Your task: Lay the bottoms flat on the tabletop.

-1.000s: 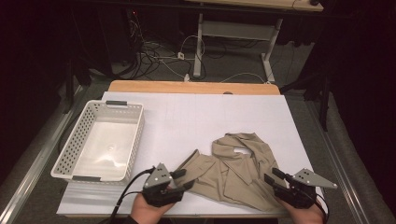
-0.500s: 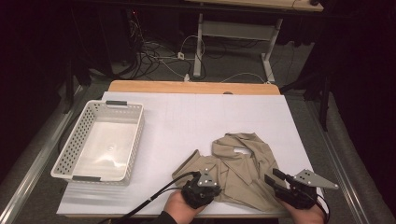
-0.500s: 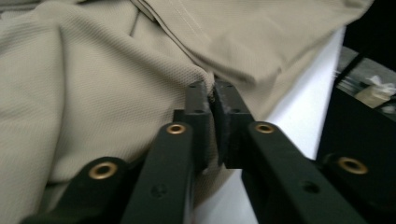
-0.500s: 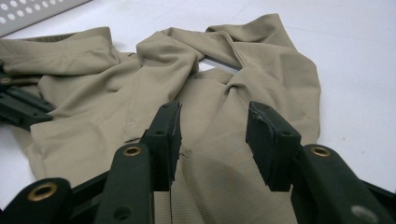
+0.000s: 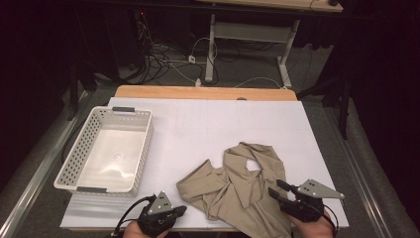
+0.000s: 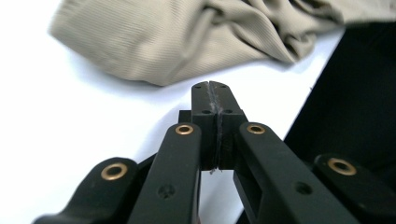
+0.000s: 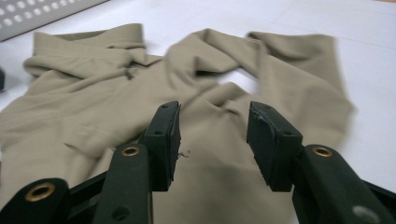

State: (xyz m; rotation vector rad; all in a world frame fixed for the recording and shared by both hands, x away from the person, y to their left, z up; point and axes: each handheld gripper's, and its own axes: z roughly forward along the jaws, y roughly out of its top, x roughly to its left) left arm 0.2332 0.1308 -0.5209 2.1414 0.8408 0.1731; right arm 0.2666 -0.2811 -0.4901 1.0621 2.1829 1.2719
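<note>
My left tongs (image 6: 211,89) sit clenched on nothing beside the crumpled beige garment (image 5: 237,186), my right tongs (image 7: 215,140) released above it, the white basket (image 5: 74,166) empty, folding unstarted.

Tan shirt (image 5: 245,186) crumpled, apparently collared, table's near-right.

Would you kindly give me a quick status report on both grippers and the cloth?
Left gripper shut, empty, beside cloth. Right gripper open over cloth. Basket clear at left.

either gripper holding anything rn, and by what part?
Nothing held. Left gripper is shut on nothing, short of the tan garment. Right gripper is open above it.
</note>
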